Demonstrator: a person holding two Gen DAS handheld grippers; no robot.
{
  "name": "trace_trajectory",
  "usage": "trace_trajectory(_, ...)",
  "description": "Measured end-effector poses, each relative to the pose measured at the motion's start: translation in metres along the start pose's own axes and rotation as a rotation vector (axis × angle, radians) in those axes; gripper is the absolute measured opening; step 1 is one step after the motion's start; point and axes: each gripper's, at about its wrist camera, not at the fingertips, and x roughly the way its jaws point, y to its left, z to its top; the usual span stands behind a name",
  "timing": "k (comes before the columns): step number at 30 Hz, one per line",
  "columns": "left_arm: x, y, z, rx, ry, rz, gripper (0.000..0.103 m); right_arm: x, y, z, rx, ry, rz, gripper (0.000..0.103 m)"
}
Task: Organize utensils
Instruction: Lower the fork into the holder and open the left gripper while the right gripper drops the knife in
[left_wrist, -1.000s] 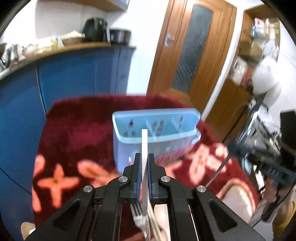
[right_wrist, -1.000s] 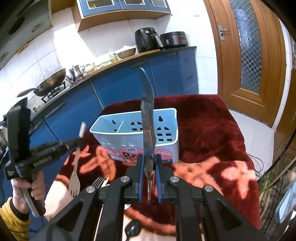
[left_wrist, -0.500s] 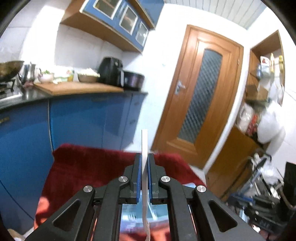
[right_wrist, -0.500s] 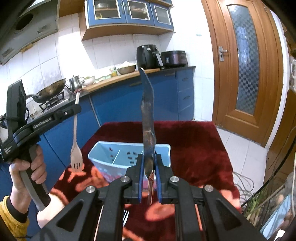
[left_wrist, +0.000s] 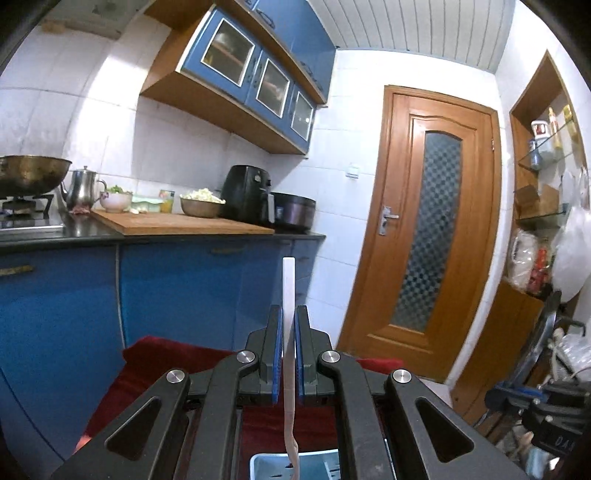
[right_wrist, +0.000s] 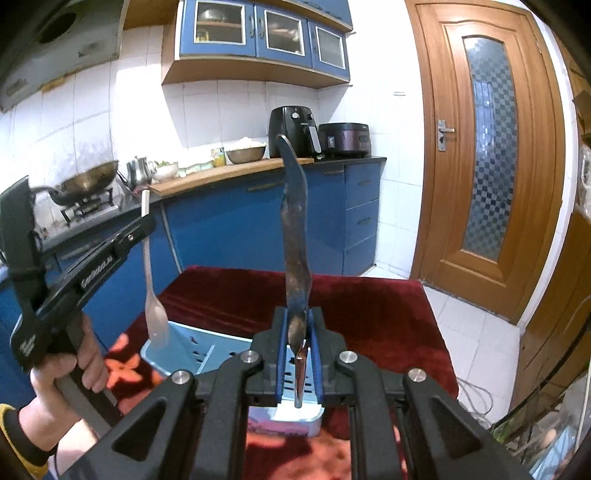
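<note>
Tines of the pale plastic fork (right_wrist: 156, 325) show only from the right; left gripper (left_wrist: 288, 354) clenches its flat handle, right gripper (right_wrist: 298, 354) a dark curved metal knife (right_wrist: 294, 236) above the light-blue slotted plastic caddy (right_wrist: 199, 354).

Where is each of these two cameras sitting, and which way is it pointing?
Left wrist view: sits on the left tool, looks nearly level at the kitchen counter and door; shows only its fingers clamped on a pale fork.
Right wrist view: sits on the right tool, looks down over the blue caddy on the red cloth; shows its fingers clamped on a knife, the other tool and the left hand.
Both views share fork, caddy, counter, door.
</note>
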Motion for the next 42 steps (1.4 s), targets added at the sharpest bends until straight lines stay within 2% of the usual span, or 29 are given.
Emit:
trace_trajectory(6, 0.009, 0.001, -0.033, 0.031, 0.030, 0.023, 0.006, 0.037, 0.002, -0.013, -0.036, 0.068, -0.026, 0.013)
trace_trajectory(12, 0.014, 0.011, -0.057, 0.027, 0.096, 0.020, 0.006, 0.060, 0.004, -0.033, -0.030, 0.133, 0.001, 0.013)
trace_trajectory(14, 0.015, 0.014, -0.060, 0.026, 0.120, 0.004, 0.007, 0.061, 0.005, -0.036, -0.025, 0.134, 0.013, 0.018)
trace_trajectory(15, 0.015, 0.015, -0.061, 0.025, 0.129, -0.001, 0.010, 0.061, 0.007, -0.036, -0.025, 0.132, 0.017, 0.026)
trace_trajectory(17, 0.012, 0.015, -0.062, 0.027, 0.139, 0.002, 0.018, 0.058, 0.010, -0.036, -0.028, 0.116, 0.017, 0.038)
trace_trajectory(18, 0.012, 0.016, -0.062, 0.028, 0.142, 0.006, 0.020, 0.058, 0.011, -0.036, -0.031, 0.110, 0.017, 0.040)
trace_trajectory(26, -0.003, 0.020, -0.059, 0.018, 0.172, -0.001, 0.021, 0.041, 0.023, -0.035, -0.058, 0.067, 0.016, 0.040)
trace_trajectory(42, -0.060, 0.022, -0.049, 0.047, 0.208, -0.015, 0.021, -0.008, 0.026, -0.038, 0.002, 0.004, 0.025, 0.040)
